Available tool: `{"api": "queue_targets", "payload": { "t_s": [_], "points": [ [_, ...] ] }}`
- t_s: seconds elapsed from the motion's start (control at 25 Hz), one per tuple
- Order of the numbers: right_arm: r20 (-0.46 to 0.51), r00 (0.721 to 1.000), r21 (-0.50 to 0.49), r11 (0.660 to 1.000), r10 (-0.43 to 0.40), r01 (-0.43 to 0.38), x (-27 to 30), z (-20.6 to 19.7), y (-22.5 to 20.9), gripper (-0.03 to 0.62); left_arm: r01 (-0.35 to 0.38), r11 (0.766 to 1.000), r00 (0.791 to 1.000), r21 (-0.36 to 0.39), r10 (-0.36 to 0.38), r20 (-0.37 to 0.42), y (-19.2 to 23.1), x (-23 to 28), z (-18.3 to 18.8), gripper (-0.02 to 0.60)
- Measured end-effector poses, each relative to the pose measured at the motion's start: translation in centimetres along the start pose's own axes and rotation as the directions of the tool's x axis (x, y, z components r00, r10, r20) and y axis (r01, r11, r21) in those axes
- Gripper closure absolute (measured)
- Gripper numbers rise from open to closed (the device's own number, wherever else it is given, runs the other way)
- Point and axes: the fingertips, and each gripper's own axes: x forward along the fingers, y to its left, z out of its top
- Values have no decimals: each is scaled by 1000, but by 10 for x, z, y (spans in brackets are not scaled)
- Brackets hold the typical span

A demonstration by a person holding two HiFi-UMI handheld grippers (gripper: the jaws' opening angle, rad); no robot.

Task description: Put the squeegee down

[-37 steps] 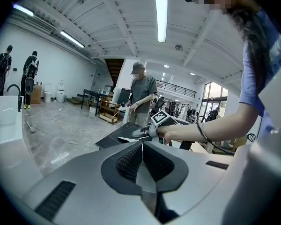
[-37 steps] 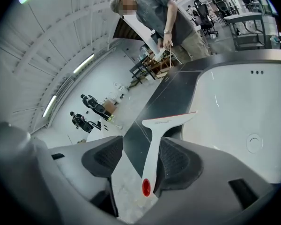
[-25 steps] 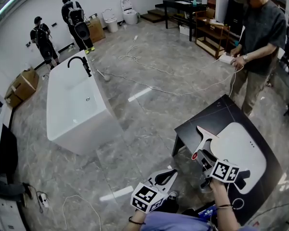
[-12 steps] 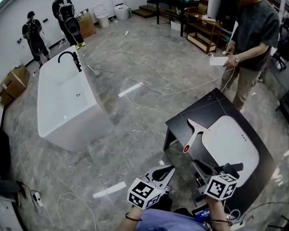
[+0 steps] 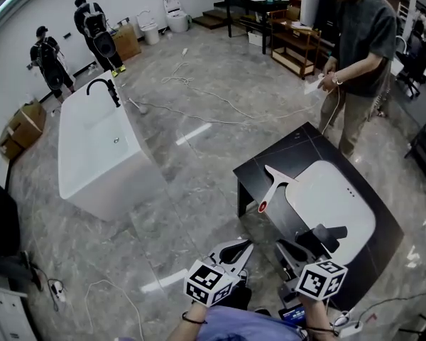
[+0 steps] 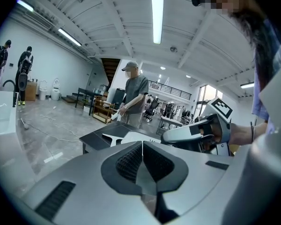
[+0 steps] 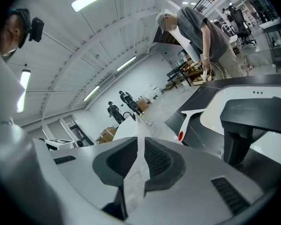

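Bathtub [image 5: 103, 148]: white and freestanding at the far left, with a black tap at its far end; well apart from the table.
Floor [image 5: 199, 190]: grey marble, with a broad strip between tub and table; white cables [image 5: 220, 116] trail across it farther off.
Left gripper [image 5: 247, 247]: low over the floor, short of the table's near edge; jaws pressed together, nothing in them.
Squeegee [image 5: 273, 187]: lying flat on the black table, apart from both grippers, on the dark strip between the table's left edge and the white basin top.
Squeegee axis: runs roughly along that left edge; the blade sits crosswise at the far end, and the red-tipped handle points back toward the grippers, its tip near the edge.
Right gripper [image 5: 281, 247]: just right of the left one, at the table's near edge; jaws closing to a thin slit, nothing between them.
Table [image 5: 309, 148]: black, set cornerwise.
Basin top [image 5: 334, 197]: white and rounded, filling the table's middle; a black fitting [image 5: 326, 234] stands at its near end.
Person [image 5: 355, 48]: standing past the table's far corner, hands on a white corded item.
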Motion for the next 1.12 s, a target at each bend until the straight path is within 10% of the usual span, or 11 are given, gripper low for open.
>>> {"api": "queue_targets", "payload": {
  "t_s": [1.12],
  "points": [
    [-105,976,-121,971,192,-205,-149,-116,61,537,-127,992,992,19,127,17,-170,-96,-71,565]
  ]
}}
